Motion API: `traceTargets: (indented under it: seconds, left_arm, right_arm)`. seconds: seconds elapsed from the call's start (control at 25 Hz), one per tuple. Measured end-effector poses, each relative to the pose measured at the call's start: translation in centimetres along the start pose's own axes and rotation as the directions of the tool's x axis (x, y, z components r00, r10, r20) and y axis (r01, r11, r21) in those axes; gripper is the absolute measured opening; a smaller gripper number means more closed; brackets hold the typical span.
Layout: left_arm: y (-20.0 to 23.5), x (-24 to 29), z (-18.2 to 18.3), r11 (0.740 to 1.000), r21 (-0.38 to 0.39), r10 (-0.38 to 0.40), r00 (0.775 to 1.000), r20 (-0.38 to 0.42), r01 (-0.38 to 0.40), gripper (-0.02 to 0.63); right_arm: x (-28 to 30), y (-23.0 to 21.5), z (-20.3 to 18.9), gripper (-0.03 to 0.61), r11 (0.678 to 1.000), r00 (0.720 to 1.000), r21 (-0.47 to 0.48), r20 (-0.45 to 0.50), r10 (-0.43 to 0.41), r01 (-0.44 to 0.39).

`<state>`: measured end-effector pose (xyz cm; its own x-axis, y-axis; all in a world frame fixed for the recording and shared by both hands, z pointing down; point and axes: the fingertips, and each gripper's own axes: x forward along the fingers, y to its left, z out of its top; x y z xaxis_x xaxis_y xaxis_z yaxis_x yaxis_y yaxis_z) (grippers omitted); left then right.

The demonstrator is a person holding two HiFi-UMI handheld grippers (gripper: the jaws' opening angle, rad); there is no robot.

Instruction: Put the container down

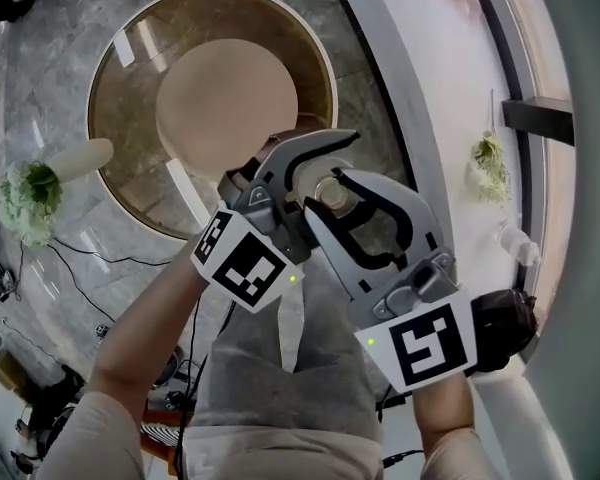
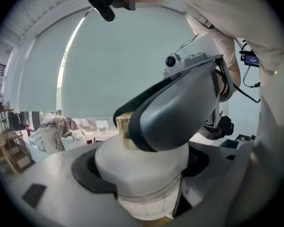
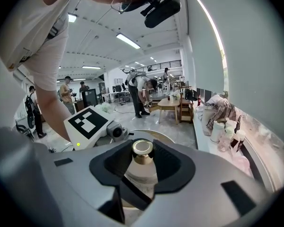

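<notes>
The container point(image 2: 132, 167) is a white bottle with a gold cap point(image 3: 143, 148), held in the air between both grippers above the edge of a round table point(image 1: 120, 118). My left gripper point(image 2: 142, 176) is shut on its wide white body, whose lower part shows a faint grid. My right gripper point(image 3: 143, 167) is shut round the neck just under the cap, its dark pads point(image 3: 177, 167) against the bottle. In the head view the two grippers cross, left gripper point(image 1: 325, 168) and right gripper point(image 1: 325, 203), with the cap point(image 1: 330, 190) showing between them.
The round table has a brown glass rim and a lighter centre disc point(image 1: 225, 103). A white vase-like thing point(image 1: 80, 156) and pale flowers point(image 1: 25, 198) lie at its left edge. A white ledge point(image 1: 430, 88) with a small plant point(image 1: 490, 163) runs along the right. Cables point(image 1: 90, 253) cross the floor.
</notes>
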<state>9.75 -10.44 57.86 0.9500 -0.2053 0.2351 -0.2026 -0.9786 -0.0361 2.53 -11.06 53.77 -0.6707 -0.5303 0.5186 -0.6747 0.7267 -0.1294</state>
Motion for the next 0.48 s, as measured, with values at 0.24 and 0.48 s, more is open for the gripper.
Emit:
traceTargets:
  seconds: [0.24,0.48]
  left_arm:
    - [0.0,1.2,-5.6,0.999,-0.039,-0.023,1.000,0.005,0.023,0.356]
    - [-0.9,2.6,-10.5,0.998,-0.018,-0.056,0.998,-0.025,0.056,0.356]
  right_arm:
    - [3.4,-1.0,-4.5,0.133,0.999,1.000,0.028,-0.008,-0.023,0.023]
    - [5.4,-1.5,-9.2,0.133,0.998,0.999,0.050,-0.019,-0.037,0.038]
